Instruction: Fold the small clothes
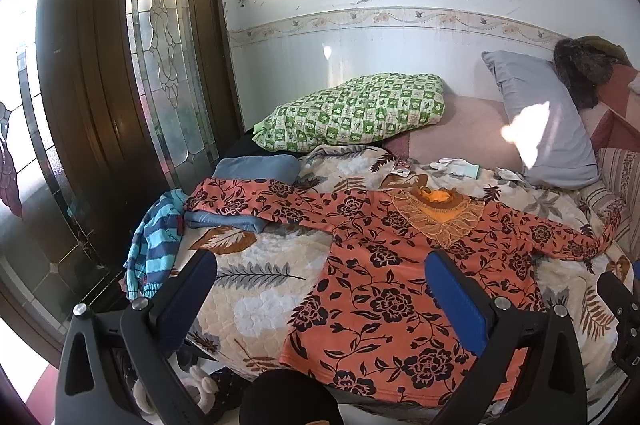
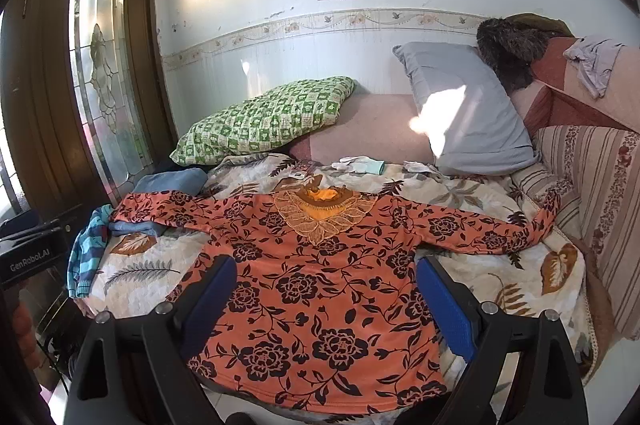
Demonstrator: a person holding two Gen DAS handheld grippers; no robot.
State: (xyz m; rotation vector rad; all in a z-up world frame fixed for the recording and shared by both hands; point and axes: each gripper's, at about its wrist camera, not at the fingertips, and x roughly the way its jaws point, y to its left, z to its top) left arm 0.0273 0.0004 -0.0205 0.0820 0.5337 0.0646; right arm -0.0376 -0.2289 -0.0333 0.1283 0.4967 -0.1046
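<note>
left wrist view shows the left gripper (image 1: 320, 285) with fingers spread wide, holding nothing; the orange floral shirt (image 1: 400, 289) lies flat on the leaf-print quilt (image 1: 256, 289), reaching from between the fingers past the right one. the right gripper (image 2: 326, 289) is spread too, the shirt's body between its fingers. beyond the left finger lies a striped garment (image 1: 156, 249), possibly a sweater.

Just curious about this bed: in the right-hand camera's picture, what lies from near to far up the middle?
Near to far: orange floral top → its lace collar → small white-and-mint garment → pink sheet → white wall.
</note>
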